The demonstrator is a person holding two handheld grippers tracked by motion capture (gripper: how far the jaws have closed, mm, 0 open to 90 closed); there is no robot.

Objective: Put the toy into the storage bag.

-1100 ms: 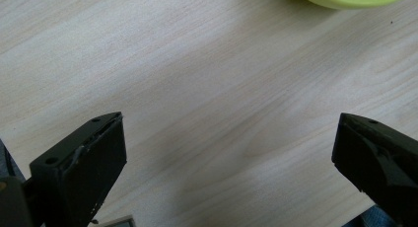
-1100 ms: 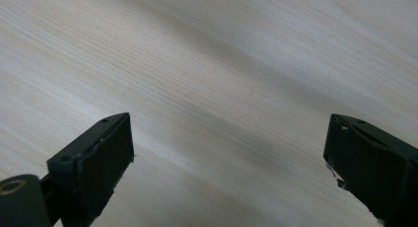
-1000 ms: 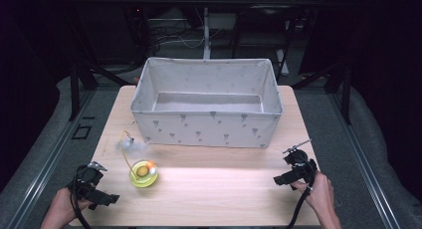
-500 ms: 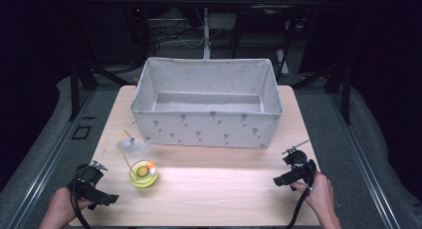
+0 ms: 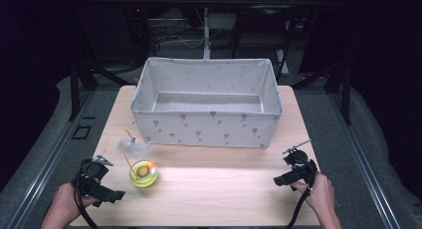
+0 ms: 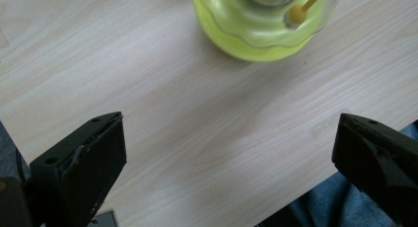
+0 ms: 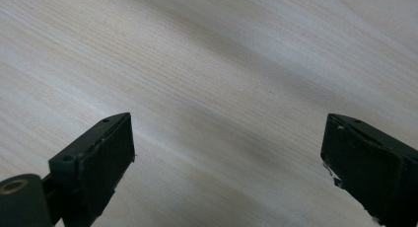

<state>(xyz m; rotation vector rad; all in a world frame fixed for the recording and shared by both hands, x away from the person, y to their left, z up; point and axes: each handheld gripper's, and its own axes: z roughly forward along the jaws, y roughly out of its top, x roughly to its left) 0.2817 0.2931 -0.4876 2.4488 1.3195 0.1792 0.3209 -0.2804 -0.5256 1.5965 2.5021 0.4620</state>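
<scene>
- Nearest, the left gripper (image 5: 107, 193) and right gripper (image 5: 283, 179) sat at the table's (image 5: 224, 189) near corners, jaws wide apart, gripping nothing.
- The yellow-green feather toy (image 5: 143, 172) stood untouched just beside the left gripper.
- Beyond, the fabric bin (image 5: 207, 102) looked empty; likely nothing was done yet.

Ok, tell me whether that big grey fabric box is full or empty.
Empty: the grey fabric box on the wooden table shows a bare floor in the high view, nothing inside.

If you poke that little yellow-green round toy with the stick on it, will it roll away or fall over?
The toy has a rounded bottom on smooth wood, so it would probably wobble or slide rather than tip. Its thin wire with a fluffy tip looks springy and would likely sway.
</scene>
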